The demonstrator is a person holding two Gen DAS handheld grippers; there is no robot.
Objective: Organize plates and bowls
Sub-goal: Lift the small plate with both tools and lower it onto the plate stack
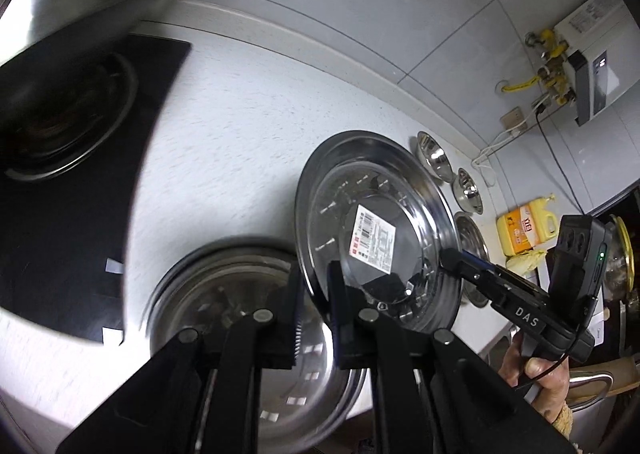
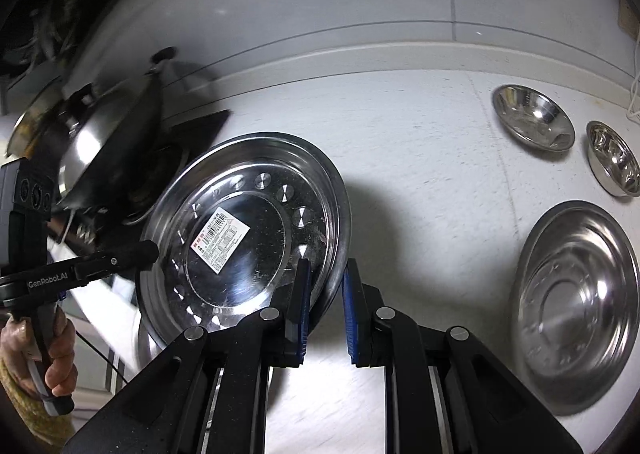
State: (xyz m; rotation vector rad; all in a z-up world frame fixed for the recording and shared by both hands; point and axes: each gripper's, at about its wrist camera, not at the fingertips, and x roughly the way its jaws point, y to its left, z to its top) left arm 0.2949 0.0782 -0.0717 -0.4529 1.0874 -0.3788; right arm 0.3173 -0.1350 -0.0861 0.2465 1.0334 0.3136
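Observation:
A steel plate with a white label is held tilted above the white counter, and both grippers hold it. My left gripper is shut on its near left rim. My right gripper is shut on the opposite rim of the plate. The right gripper shows from the side in the left wrist view, and the left gripper likewise in the right wrist view. A second, blurred plate lies under the left gripper. Two small steel bowls and a third plate sit on the counter to the right.
A black hob with a burner lies left, a steel wok with a lid on it. A yellow detergent bottle stands by the far right. A wall heater with pipes hangs above. Hands grip the handles.

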